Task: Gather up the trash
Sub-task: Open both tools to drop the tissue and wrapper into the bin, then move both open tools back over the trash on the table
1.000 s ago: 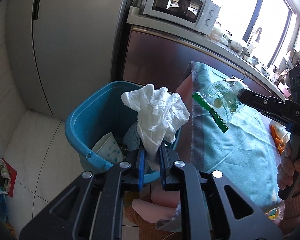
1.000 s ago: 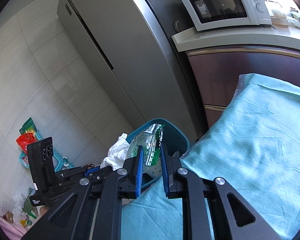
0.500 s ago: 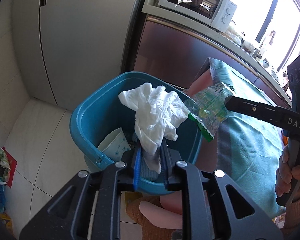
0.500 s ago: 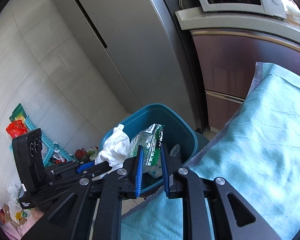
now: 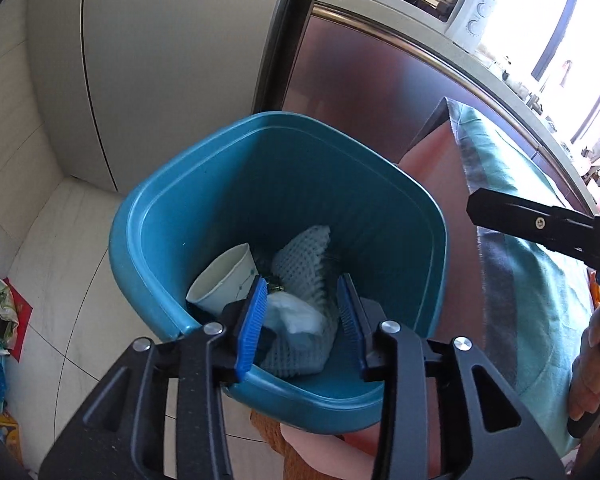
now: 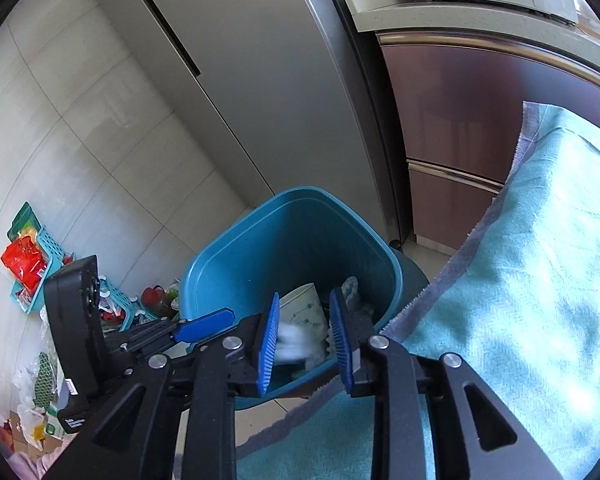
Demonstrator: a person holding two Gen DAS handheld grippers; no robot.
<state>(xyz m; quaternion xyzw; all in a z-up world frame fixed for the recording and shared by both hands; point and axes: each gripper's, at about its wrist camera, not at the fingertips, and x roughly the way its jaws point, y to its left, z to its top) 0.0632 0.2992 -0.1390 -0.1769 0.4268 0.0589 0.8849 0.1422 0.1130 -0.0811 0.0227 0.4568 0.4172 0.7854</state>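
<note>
Left claw [image 5: 304, 316] is hovering over the near rim of the teal bin [image 5: 148, 248], its blue pads spreading apart with nothing pinched between them. The white tissue wad [image 5: 296, 316] is lying free in the bin bottom, directly under the gap, resting on a pale foam net sleeve [image 5: 304, 256]. A paper cup [image 5: 224, 280] is lying on its side at about 10 o'clock from that claw, mouth toward me.

Right claw [image 6: 306, 338] is also opening, pads apart and empty. From its own camera the bin mouth [image 6: 260, 248] is sitting at 12 o'clock, just past the fingertips; a white blur inside, between the pads in line of sight, is too smeared to name. I am not finding the green wrapper anywhere; it may be hidden among the bin contents.

I am judging both drops as done, so the coming move is turning on where the remaining trash lies. The bin holds only what is already collected. The teal cloth-covered counter [image 6: 540, 280] is running off to 2 o'clock from the right claw, and that claw is the nearer one to it; its visible stretch is showing no litter. In the left view, the right claw's black arm [image 5: 540, 224] is crossing at 2 o'clock above the cloth, held by a hand [image 5: 596, 364] at 4 o'clock.

Loose bright packaging in baskets on the floor [image 6: 28, 256] is lying at 9 o'clock from the right claw, well apart from both.
</note>
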